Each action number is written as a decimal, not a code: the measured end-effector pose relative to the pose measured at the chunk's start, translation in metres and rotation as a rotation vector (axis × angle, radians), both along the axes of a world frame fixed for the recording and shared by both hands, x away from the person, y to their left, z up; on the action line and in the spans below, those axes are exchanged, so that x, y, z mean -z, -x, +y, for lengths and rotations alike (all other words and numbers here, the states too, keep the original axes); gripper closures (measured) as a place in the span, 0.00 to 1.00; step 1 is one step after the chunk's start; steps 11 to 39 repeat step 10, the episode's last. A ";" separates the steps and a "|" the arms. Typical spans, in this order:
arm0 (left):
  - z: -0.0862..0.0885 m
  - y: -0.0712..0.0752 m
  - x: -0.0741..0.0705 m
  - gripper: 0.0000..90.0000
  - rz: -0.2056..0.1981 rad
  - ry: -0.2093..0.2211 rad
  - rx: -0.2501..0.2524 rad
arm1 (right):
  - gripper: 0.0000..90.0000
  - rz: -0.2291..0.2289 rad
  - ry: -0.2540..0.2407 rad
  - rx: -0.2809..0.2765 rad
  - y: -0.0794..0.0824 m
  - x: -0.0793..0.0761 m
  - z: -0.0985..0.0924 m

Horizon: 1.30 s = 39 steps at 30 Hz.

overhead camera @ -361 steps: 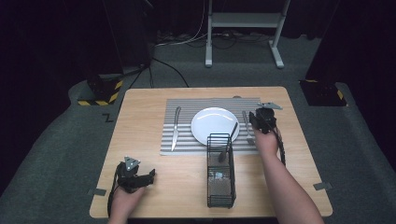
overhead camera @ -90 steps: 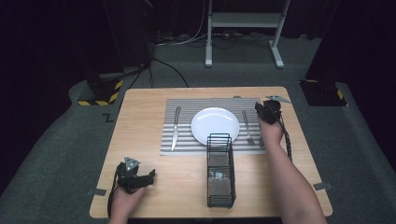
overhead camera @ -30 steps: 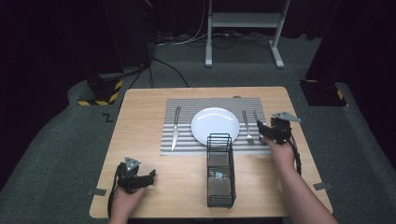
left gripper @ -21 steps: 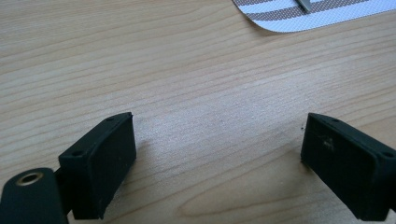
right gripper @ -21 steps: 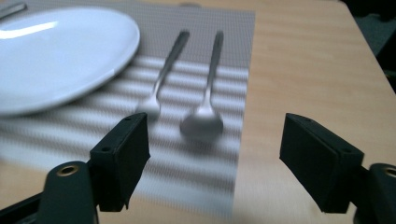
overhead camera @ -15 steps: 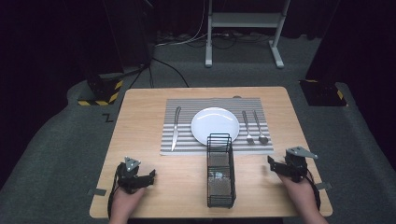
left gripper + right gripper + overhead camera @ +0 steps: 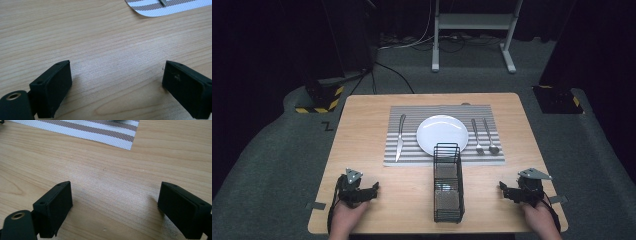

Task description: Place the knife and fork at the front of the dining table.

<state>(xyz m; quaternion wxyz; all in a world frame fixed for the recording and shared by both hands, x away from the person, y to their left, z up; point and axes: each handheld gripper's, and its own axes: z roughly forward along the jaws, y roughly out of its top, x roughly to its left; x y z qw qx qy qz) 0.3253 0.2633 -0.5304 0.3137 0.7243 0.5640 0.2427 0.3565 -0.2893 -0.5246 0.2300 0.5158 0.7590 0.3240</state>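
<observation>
A striped placemat [image 7: 412,150] carries a white plate [image 7: 442,134], with a knife [image 7: 399,142] on its left and a fork [image 7: 476,137] and a spoon [image 7: 489,137] on its right. My left gripper [image 7: 374,188] rests on the wood near the front left corner, open, with bare wood between its pads [image 7: 116,82]. My right gripper [image 7: 504,190] sits low near the front right corner. Its jaws have just been opening and stand wide with nothing between them [image 7: 115,205].
A tall black wire caddy [image 7: 447,185] stands on the wooden table [image 7: 362,130] between the two grippers, just in front of the plate. The placemat's corner [image 7: 125,140] lies ahead of the right gripper. Dark carpet surrounds the table.
The right gripper has drawn back from the placemat's right side to the front right of the table, and a spoon now lies beside the fork. The left gripper has stayed put.
</observation>
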 end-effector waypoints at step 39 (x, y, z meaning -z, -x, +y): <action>0.000 0.000 0.000 0.10 0.000 0.000 -0.003 | 0.12 0.004 -0.001 -0.010 -0.002 0.000 -0.001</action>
